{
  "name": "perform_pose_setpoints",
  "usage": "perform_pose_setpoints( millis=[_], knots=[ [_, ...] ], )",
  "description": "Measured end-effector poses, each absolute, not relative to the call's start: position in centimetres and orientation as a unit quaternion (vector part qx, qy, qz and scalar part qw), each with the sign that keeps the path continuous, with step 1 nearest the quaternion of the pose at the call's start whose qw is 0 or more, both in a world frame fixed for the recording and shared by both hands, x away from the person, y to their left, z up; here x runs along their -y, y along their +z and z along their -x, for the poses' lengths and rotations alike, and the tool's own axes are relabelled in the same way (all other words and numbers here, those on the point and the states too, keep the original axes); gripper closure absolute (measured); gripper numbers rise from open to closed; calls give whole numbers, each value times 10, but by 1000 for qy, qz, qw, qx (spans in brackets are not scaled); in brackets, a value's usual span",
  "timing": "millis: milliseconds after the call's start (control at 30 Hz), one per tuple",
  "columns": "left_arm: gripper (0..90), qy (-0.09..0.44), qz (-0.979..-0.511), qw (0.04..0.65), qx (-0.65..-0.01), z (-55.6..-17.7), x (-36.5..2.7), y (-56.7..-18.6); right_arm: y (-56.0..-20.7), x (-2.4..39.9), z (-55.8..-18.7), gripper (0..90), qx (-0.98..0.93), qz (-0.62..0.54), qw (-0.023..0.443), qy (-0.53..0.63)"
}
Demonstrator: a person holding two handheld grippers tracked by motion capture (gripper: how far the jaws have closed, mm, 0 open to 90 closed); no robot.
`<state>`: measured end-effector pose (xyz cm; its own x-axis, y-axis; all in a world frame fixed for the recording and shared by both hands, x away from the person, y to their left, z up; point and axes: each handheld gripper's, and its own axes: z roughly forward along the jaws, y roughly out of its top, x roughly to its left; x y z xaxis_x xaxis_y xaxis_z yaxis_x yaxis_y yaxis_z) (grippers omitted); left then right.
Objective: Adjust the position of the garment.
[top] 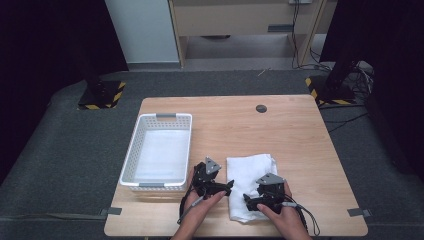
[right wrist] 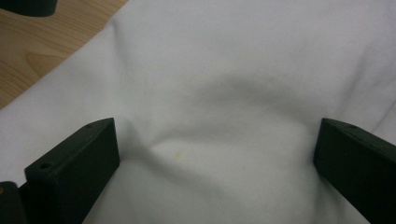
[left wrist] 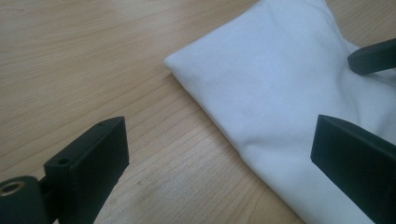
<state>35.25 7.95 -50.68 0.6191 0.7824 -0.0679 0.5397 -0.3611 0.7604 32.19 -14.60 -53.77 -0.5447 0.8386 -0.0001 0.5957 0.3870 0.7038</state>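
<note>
- Lying flat on the wooden table (top: 300, 135), a folded white cloth (top: 248, 185) sits to the right of the white plastic basket (top: 159, 150), near the table's front edge.
- The cloth is soft and matte, roughly rectangular, with a thick rounded fold along its left side and shallow creases across its top.
- The left gripper (top: 225, 189) rests at the cloth's left edge, between basket and cloth; its jaws are spread wide, one over bare wood and one over the fabric, grasping nothing.
- The right gripper (top: 248, 199) sits on the cloth's near end, farther from the basket; its jaws are also spread apart, with a puckered hump of fabric lying between them, not pinched.
- Both grippers are black and blocky, each topped by a grey three-cornered plate, and a hand holds each from the front edge.
- The basket is rectangular with latticed walls, grey handle strips at both short ends, and a smooth pale floor.
- The table has a light wood grain and a small dark round cap set beyond the cloth.
</note>
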Motion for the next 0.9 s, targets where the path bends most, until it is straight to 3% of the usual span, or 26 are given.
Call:
perform_pose_setpoints(
  millis=[900],
  knots=[
    [32,156,-813,389,-405,-351,-77,-505,-540,159,-313,7,-799,-456,188,343]
  ],
)
